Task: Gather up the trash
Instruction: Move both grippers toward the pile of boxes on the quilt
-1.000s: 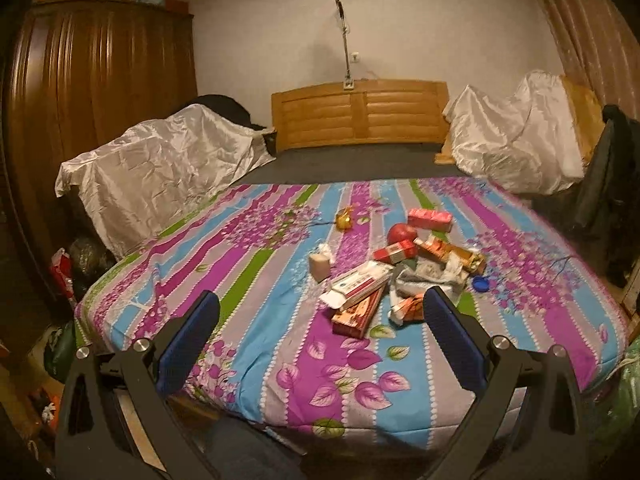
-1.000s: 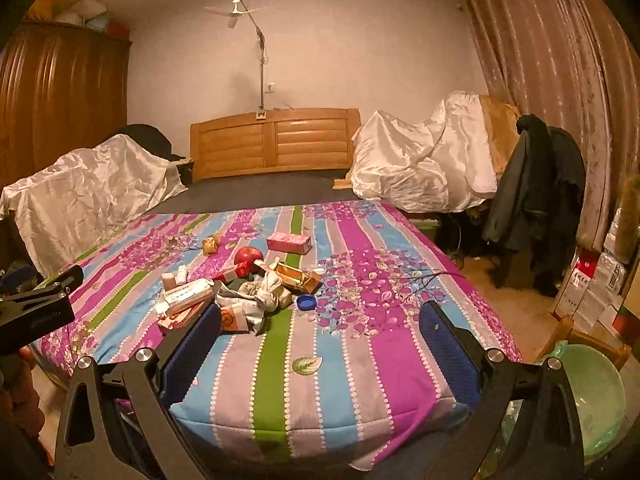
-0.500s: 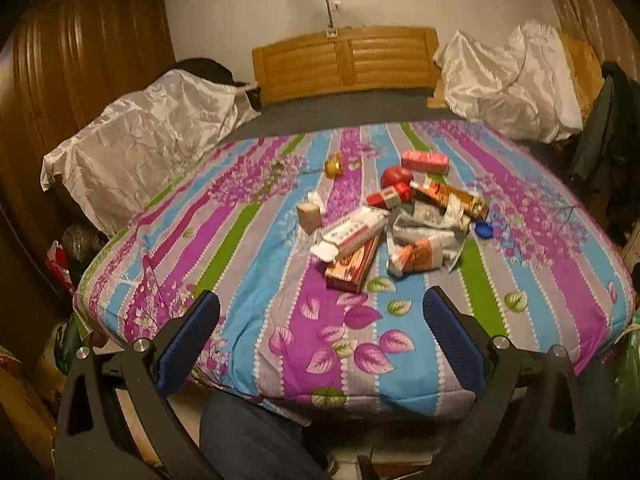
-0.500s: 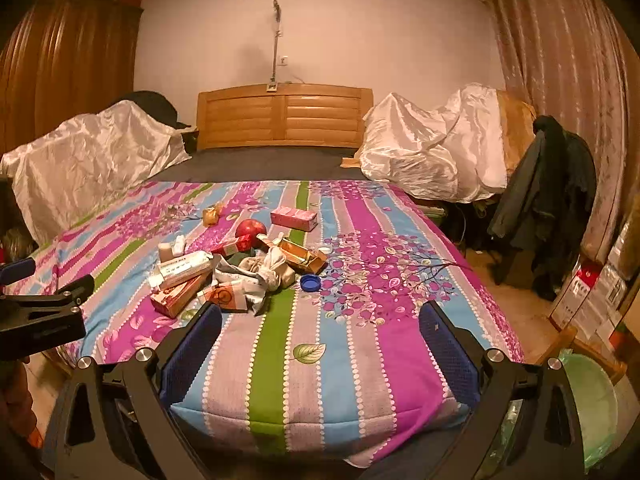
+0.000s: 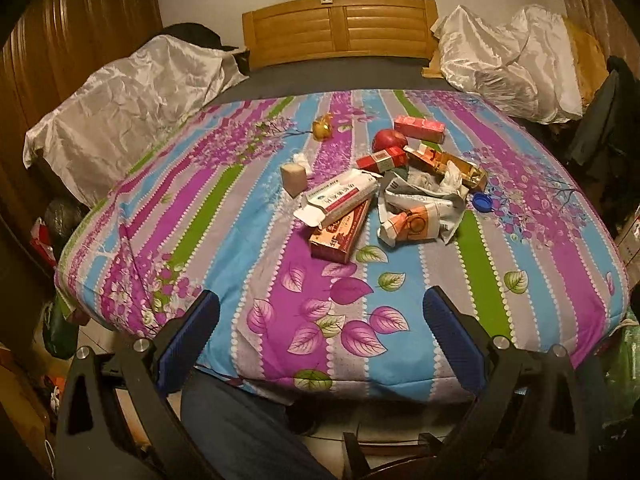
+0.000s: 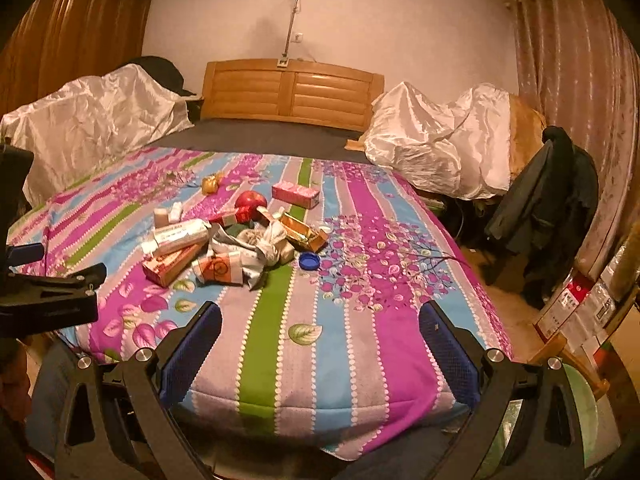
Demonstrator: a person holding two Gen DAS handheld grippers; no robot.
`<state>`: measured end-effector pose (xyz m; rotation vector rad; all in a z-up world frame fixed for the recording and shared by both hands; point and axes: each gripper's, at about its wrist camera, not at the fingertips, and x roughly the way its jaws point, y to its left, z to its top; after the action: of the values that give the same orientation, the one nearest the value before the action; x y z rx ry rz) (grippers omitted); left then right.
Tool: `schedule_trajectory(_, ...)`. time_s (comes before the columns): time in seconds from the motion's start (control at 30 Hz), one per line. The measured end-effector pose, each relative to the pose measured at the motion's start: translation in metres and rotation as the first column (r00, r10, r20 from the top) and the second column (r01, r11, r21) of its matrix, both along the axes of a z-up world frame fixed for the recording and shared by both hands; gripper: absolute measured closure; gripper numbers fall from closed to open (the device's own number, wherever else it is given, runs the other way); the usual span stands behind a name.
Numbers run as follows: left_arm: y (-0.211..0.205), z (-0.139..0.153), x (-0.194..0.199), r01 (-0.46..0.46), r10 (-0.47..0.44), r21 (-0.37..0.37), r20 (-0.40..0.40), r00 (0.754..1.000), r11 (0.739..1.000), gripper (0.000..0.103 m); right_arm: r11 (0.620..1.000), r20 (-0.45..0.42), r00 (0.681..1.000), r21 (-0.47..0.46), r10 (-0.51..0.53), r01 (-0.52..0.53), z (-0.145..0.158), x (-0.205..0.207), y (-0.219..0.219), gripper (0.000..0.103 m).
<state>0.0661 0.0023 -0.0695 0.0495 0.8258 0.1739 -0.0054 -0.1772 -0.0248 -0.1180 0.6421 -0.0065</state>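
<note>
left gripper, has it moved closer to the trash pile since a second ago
Yes. The left gripper has come forward and tipped down: in its own view the headboard has climbed toward the top edge and the trash pile looks larger.

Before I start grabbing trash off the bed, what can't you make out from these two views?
- Printing on the white carton: too small, both views.
- What lies under the crumpled newspaper: hidden by its folds.
- Items under the white sheets: covered.
- Green basin, right view: cut off by the right gripper.
</note>
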Motion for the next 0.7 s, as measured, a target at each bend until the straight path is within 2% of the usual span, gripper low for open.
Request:
schedule_trajectory(0.33,-0.001,-0.015,0.014,-0.006,0.008,0.025,-0.068,0.998,1.000,0.005,0.996,-0.076,0.997,0.092,-0.014,0.021,-0.025,0.029,-0.014,0.004)
schedule_trajectory(0.7,-0.004,-0.026,0.024,0.002,0.002,0.035,-0.114,0.993,0.999,0.005,0.993,-0.139,0.990,0.117,0.002,0.015,-0.042,0.049,-0.009,0.004)
